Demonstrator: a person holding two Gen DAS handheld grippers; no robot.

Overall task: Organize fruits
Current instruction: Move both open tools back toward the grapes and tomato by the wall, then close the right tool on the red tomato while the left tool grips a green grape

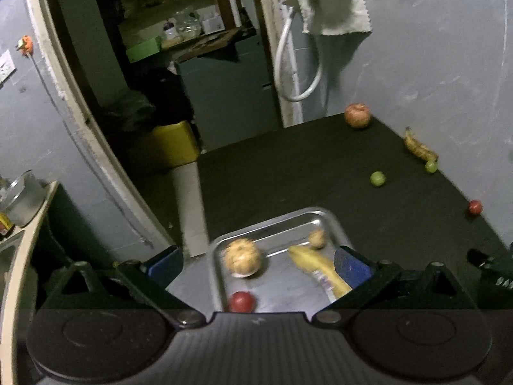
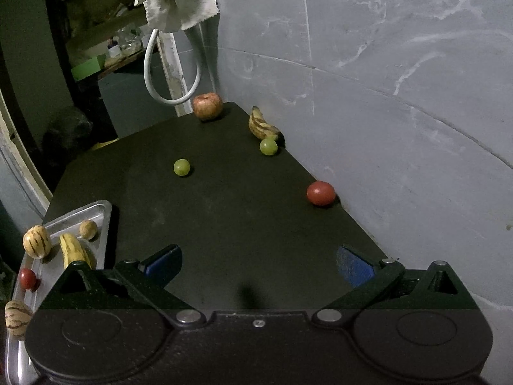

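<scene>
The left gripper (image 1: 259, 266) hangs low over the metal tray (image 1: 315, 213) at the bottom centre of the left wrist view, its blue-padded jaws spread wide with nothing between them, framing the tray's contents: a pale striped melon (image 1: 242, 256), a yellow banana (image 1: 320, 268), a small tan fruit (image 1: 317, 239) and a red tomato (image 1: 242, 301) at the near edge. The right gripper (image 2: 259, 264) sits above bare dark table (image 2: 240, 218) at the bottom centre of the right wrist view, jaws likewise wide apart and empty. In that view the tray occupies the lower left, and a second striped melon (image 2: 16, 317) shows at its near end, partly cut off by the gripper body. Loose fruit remains on the table: a reddish apple (image 2: 207, 106) at the far corner, upper centre of the frame; a spotted overripe banana (image 2: 261, 125) against the grey wall (image 2: 384, 96); a green grape-like fruit (image 2: 268, 146) just beside that banana's end; another green one (image 2: 181, 167) alone toward the middle; and a red tomato (image 2: 321, 193) at the right edge near the wall. A white cloth (image 2: 179, 3) and a looped white hose (image 2: 154, 73) hang beyond the apple in the upper left
</scene>
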